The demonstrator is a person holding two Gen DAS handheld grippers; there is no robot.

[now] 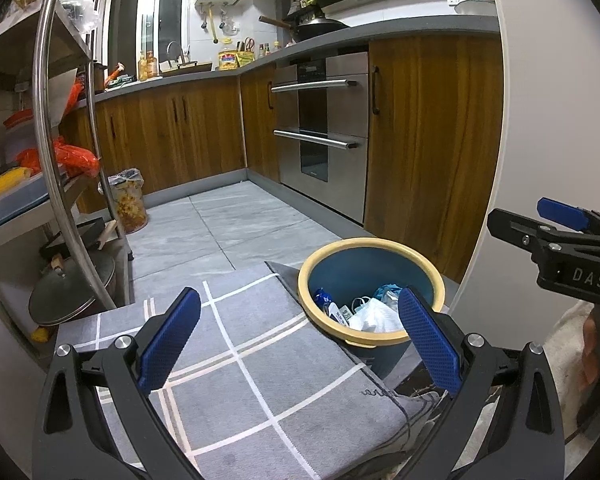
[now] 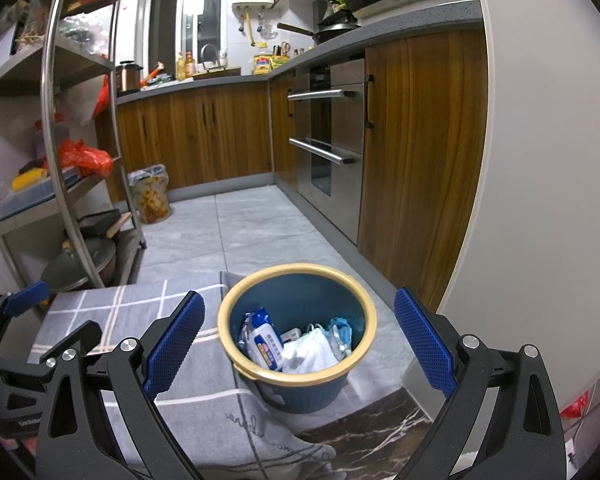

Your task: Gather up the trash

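Left gripper: bottom centre, jaws apart, empty.
Right gripper: jaws wide apart, empty.
Trash bin: lower centre, wipes pack and crumpled paper inside.
Mat: left of bin.
Oven: centre right, beyond.

The right tongs are spread wide, holding nothing. Between their blue pads stands a blue bin with a yellow rim on the floor. Inside lie a wipes pack and white paper. A grey checked mat lies beside it.
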